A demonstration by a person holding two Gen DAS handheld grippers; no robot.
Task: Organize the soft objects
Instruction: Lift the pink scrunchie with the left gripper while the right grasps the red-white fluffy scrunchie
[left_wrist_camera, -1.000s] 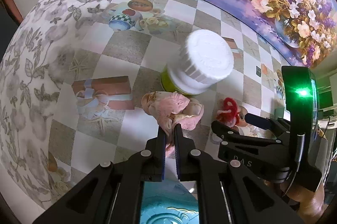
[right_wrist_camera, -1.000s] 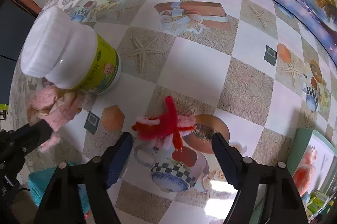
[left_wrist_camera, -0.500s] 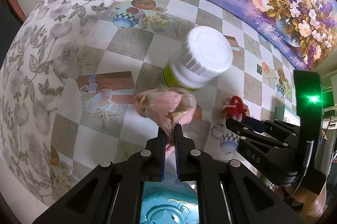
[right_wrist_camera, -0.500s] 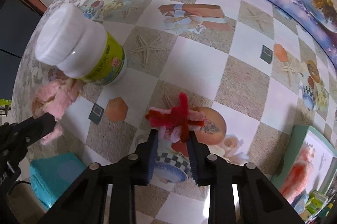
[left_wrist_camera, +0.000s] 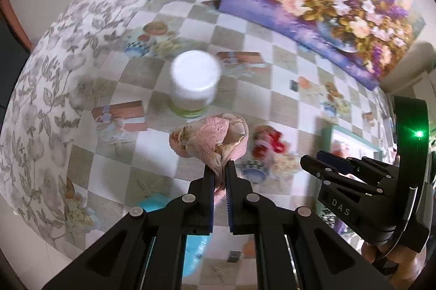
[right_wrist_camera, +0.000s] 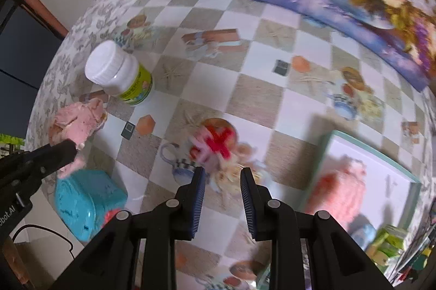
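My left gripper (left_wrist_camera: pixel 219 172) pinches the pink cloth (left_wrist_camera: pixel 209 137) above the table. My right gripper (right_wrist_camera: pixel 221 175), jaws spread and empty, sits just short of the red toy (right_wrist_camera: pixel 215 144), straight ahead on the table; right is nearer.

L claw (left_wrist_camera: pixel 219 167) pinches pink cloth bundle (left_wrist_camera: pixel 209 138) above tablecloth (left_wrist_camera: pixel 114 167), w/ white-lidded jar (left_wrist_camera: pixel 194 82) behind.

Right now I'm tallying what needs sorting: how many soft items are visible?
3: pink cloth bundle pinched in the left hand-held gripper; red-and-pink pipe-cleaner bow on the table; blurry pink item in the teal-edged tray. Others may be hidden.
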